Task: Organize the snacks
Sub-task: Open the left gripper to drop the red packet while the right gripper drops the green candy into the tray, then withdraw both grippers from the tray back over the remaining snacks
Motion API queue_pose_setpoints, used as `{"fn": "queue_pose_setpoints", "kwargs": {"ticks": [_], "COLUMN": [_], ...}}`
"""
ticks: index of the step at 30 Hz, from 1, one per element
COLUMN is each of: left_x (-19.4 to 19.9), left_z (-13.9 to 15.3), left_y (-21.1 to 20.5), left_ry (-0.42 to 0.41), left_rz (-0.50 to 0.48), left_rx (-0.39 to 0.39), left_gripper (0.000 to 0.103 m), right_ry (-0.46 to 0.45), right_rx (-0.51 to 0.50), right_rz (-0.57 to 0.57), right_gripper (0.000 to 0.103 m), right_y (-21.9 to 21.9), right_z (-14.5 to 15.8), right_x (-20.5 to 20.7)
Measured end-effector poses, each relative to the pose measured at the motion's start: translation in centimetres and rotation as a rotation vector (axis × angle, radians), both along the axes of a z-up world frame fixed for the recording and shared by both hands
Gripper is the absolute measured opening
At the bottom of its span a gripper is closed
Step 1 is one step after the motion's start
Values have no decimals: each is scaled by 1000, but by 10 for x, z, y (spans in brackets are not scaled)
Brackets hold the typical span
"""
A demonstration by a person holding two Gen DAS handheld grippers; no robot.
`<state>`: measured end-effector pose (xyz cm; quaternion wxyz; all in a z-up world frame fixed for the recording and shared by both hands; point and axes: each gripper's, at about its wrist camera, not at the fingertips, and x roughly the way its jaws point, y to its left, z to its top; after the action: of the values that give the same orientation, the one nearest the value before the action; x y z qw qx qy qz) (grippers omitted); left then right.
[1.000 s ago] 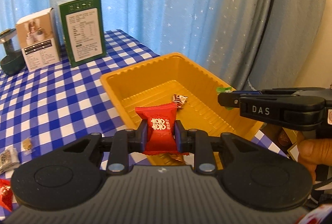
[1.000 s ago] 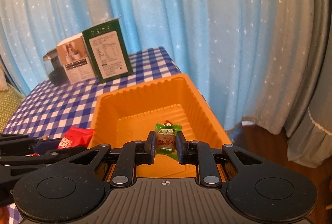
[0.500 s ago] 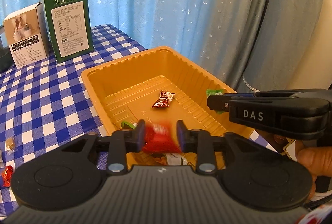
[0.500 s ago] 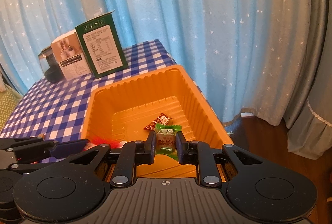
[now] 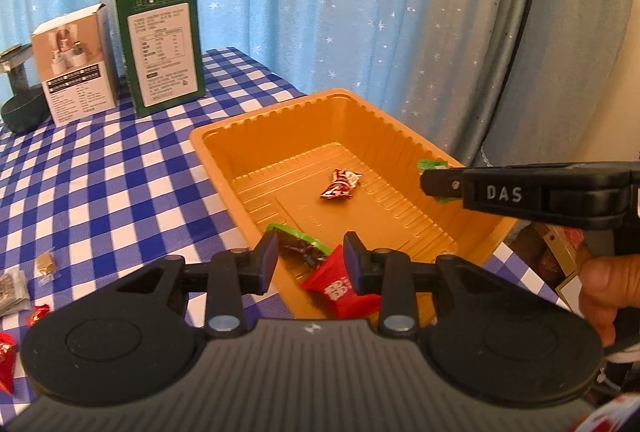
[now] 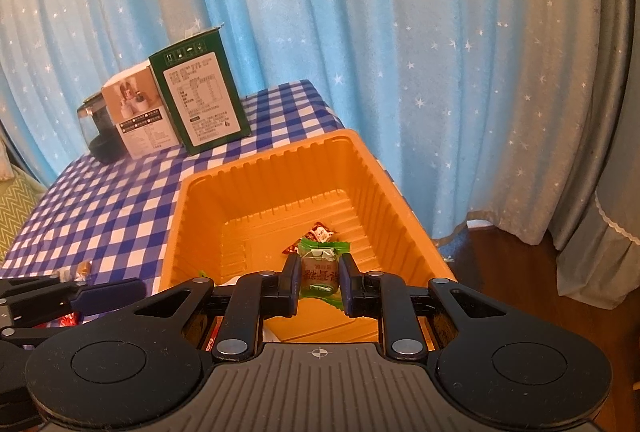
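The green-wrapped candy (image 6: 320,268) is the thing in hand now. It is clamped upright between the two pads of the right gripper (image 6: 319,282), with its twisted top pointing up and its long axis standing along the fingers. It hangs above the inside of the orange plastic tray (image 6: 256,172), over the near part of the floor, so the place for it lies straight below the jaws. My judgement is that the coming move needs only an opening of this gripper, no travel to the side.

In the left wrist view the left gripper (image 5: 310,258) stands with its jaws apart and nothing pressed between them; they have just been opening. The red candy with white characters (image 5: 340,290) lies loose on the tray floor under the right-hand finger, and it is free of the pads. Beside it, under the left finger, lies a dark candy with green wrapper ends (image 5: 298,242). Farther in, near the middle of the floor, is a small red and white candy (image 5: 340,184).

The right gripper reaches in from the right side of that view, over the tray's right wall, and a hand (image 5: 600,292) holds its grip.

Outside the tray, on the blue checked tablecloth (image 5: 100,172), several small sweets (image 5: 46,264) are left near the left edge; these are nearer to the left gripper. At the far end stand a green box (image 5: 160,48) and a white box (image 5: 74,64).
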<state>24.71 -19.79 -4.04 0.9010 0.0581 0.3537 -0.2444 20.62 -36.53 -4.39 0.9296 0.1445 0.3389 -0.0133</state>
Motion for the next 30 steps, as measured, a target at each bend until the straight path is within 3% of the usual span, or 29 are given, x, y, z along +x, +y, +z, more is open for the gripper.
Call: {"fn": "queue_pose_setpoints", "kwargs": {"ticks": [14,18,30], "left_x": [-3,-4,-7], "left_z": [1,0,1], "left_y": [15,19,38], "left_ry": [4,6,2], "left_rz": [29,36,62], "left_rx": [8,10,21], "left_gripper": [32,32,34], "right_ry": [-17,-24,-43], "right_rx": [22,26,-16], "right_rz": [46,38,45], "right_gripper": [22,51,51], "right_y": [7,7,15], "right_z": [3,3,7], "right_x": [1,1,1]}}
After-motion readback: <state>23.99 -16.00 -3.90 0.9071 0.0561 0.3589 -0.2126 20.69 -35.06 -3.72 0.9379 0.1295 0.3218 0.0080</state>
